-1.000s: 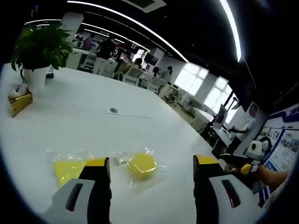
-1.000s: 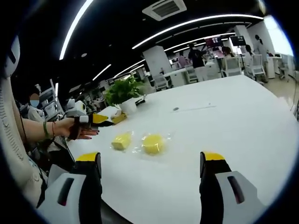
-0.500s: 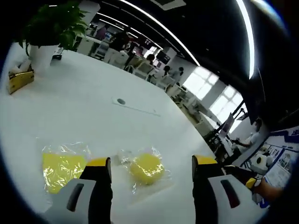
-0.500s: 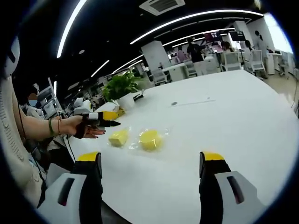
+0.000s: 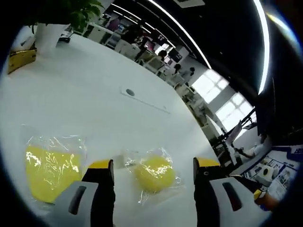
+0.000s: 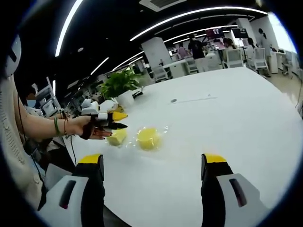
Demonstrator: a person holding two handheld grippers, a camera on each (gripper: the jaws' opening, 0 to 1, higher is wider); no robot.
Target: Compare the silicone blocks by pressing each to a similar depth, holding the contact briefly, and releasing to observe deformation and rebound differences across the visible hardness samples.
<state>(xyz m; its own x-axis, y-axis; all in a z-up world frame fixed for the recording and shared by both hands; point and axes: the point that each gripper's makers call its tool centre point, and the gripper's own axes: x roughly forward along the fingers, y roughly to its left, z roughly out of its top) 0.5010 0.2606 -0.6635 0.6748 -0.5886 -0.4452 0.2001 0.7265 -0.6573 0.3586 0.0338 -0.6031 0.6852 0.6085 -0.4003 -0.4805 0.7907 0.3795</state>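
In the left gripper view, the left gripper (image 5: pixel 152 166) has its yellow-tipped jaws spread wide and holds nothing; between them, low in the frame, lies the round yellow silicone block in a clear plastic wrapper (image 5: pixel 154 172), and at the lower left lies the squarer yellow silicone block in a crinkled clear bag (image 5: pixel 47 171), both flat on the white table (image 5: pixel 90 109). In the right gripper view, the right gripper (image 6: pixel 151 163) is likewise released and empty, its jaws rising at the bottom edge, well back from the two blocks, which sit left of centre — the round one (image 6: pixel 147 137) and the squarer one (image 6: pixel 116 136) close beside it. There the left gripper (image 6: pixel 113 122) appears in a person's hand (image 6: pixel 91 128), reaching in from the left just above the squarer block; whether it touches the block I cannot tell. The likely trouble from here is the wrappers: loose glossy film could slide on the smooth table under a press, so a block skates aside instead of compressing. The film may also crease and mask the dent and rebound, and with the blocks so close — a wide-open jaw might nudge the neighbour. Pressing unevenly between samples would spoil the comparison.
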